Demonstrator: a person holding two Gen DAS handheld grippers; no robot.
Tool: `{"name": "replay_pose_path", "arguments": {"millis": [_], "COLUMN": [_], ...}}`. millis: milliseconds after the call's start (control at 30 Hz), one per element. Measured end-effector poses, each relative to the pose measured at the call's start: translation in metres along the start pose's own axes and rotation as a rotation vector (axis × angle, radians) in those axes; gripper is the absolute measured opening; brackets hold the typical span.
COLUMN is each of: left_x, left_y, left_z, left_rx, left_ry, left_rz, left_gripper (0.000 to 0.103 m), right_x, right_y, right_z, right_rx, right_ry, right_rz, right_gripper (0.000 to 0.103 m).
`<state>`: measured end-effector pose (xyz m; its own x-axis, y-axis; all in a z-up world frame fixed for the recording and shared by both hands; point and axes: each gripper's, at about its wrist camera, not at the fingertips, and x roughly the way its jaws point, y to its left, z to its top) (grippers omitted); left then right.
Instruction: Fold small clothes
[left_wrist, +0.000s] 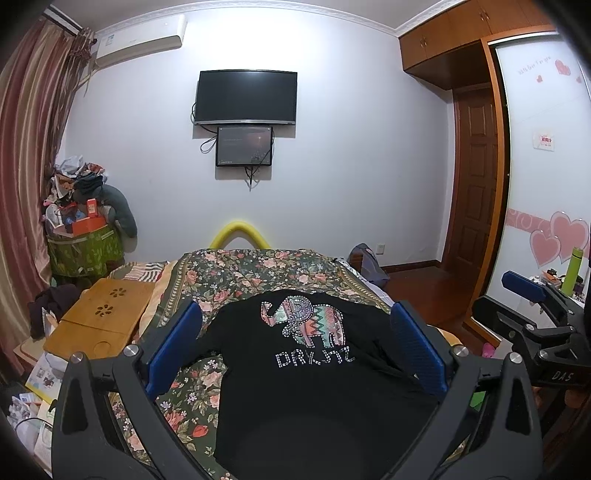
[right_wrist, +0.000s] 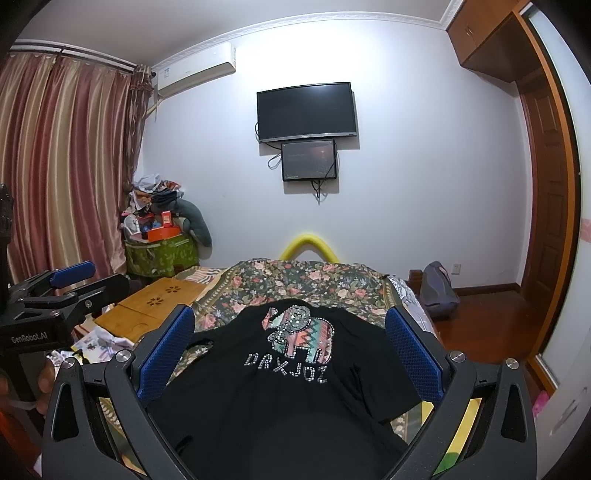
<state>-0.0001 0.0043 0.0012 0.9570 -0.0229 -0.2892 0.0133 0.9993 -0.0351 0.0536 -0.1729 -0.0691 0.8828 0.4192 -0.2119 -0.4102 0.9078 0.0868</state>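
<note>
A black long-sleeved top (left_wrist: 295, 376) with a sequinned elephant print (left_wrist: 306, 319) lies spread flat on the floral bedspread (left_wrist: 236, 273), print side up. My left gripper (left_wrist: 299, 314) hovers open above its lower half, blue pads wide apart and nothing between them. In the right wrist view the same top (right_wrist: 288, 384) lies below my right gripper (right_wrist: 290, 317), which is also open and empty. Each gripper shows at the edge of the other's view: the right one (left_wrist: 532, 291) on the right, the left one (right_wrist: 70, 275) on the left, held by a hand.
A bamboo lap tray (left_wrist: 99, 317) sits on the bed's left side, with papers below it. A cluttered green bin (left_wrist: 81, 247) stands in the left corner by the curtain. Two screens (left_wrist: 245, 98) hang on the far wall. Wooden floor and a bag (right_wrist: 437, 288) lie to the right.
</note>
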Motion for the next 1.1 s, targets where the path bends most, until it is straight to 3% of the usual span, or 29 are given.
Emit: {"name": "replay_pose_path", "arguments": {"millis": [1100], "left_x": [0.0035], "left_y": [0.0046], "left_z": [-0.0017], "left_rx": [-0.019], "left_ry": [0.011], "left_rz": [-0.007], "left_gripper": [0.103], "right_x": [-0.0045], "right_y": [-0.0017], "right_z": [0.0008], "right_rx": [0.005], "right_ry": [0.001], "right_rz": [-0.017], "right_gripper": [0.102]}}
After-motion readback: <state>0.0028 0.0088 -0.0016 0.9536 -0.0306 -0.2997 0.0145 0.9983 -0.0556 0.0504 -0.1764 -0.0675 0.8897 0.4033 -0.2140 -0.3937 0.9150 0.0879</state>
